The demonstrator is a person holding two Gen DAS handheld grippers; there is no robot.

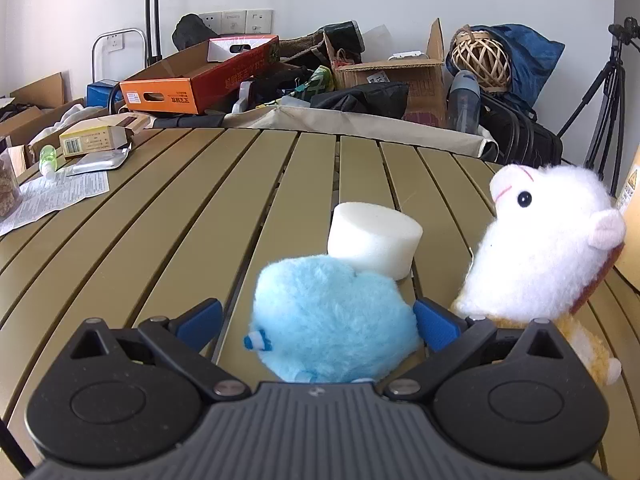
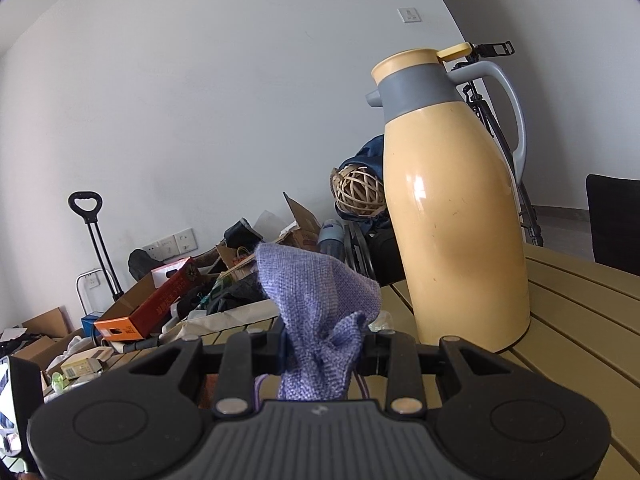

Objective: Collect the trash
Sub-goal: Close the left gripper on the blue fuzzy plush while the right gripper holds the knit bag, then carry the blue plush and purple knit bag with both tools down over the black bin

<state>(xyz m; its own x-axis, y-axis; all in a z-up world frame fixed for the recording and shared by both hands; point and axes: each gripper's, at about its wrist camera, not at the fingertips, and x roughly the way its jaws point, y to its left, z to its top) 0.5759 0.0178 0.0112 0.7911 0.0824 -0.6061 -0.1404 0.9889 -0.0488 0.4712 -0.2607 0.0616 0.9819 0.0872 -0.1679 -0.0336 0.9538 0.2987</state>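
Observation:
In the left wrist view a fluffy light-blue plush toy (image 1: 332, 320) lies on the olive slatted table (image 1: 160, 220), between the blue pads of my left gripper (image 1: 318, 314). The jaws stand open: the right pad is at the fur, and the left pad is a gap away. Just beyond the toy stands a white foam cylinder (image 1: 374, 240). To its right is a white plush animal (image 1: 548, 248). In the right wrist view my right gripper (image 2: 324, 344) is shut on a bunched purple woven cloth (image 2: 316, 300) that sticks up above the fingers.
A tall yellow thermos jug (image 2: 452, 208) stands on the table right of the cloth. A printed leaflet (image 1: 56, 196), a foil packet (image 1: 100, 162) and a small carton (image 1: 96, 140) lie at the table's far left. Boxes and bags (image 1: 192, 84) pile up behind the table; a cardboard box (image 1: 630, 220) is at the right edge.

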